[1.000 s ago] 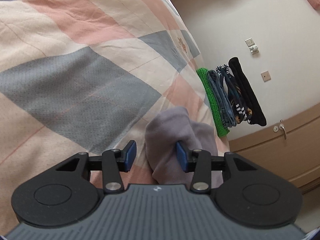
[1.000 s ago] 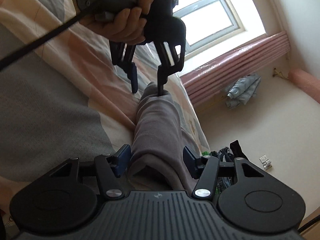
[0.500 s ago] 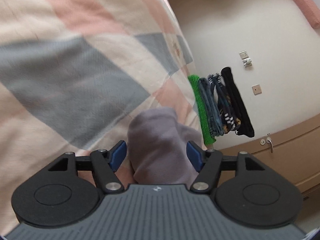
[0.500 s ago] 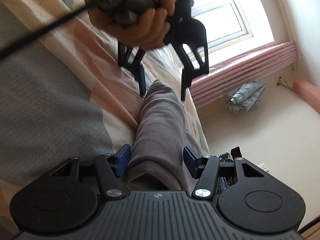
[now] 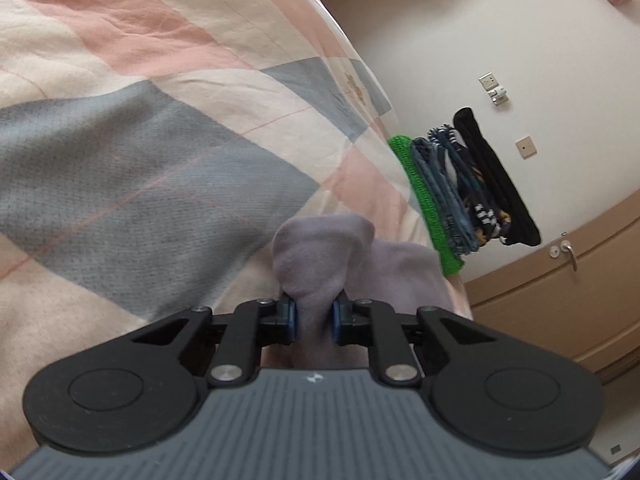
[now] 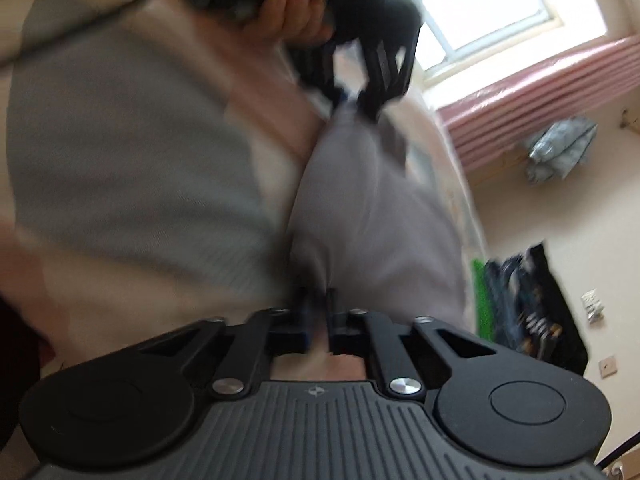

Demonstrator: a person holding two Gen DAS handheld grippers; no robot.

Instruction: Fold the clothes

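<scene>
A: Where is the garment (image 5: 320,256)?
B: On the quilt (image 5: 120,168), near its edge by the clothes stack (image 5: 460,188). Its long axis runs from one gripper to the other.
A: And the grips?
B: The left gripper (image 5: 314,318) pinches one end, the right gripper (image 6: 318,322) is clamped on the other. Neither is nearer; the fold probably turns on bringing the ends together.

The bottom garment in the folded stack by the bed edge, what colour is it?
Bright green, lying under blue and black pieces; clearest in the left wrist view.
</scene>
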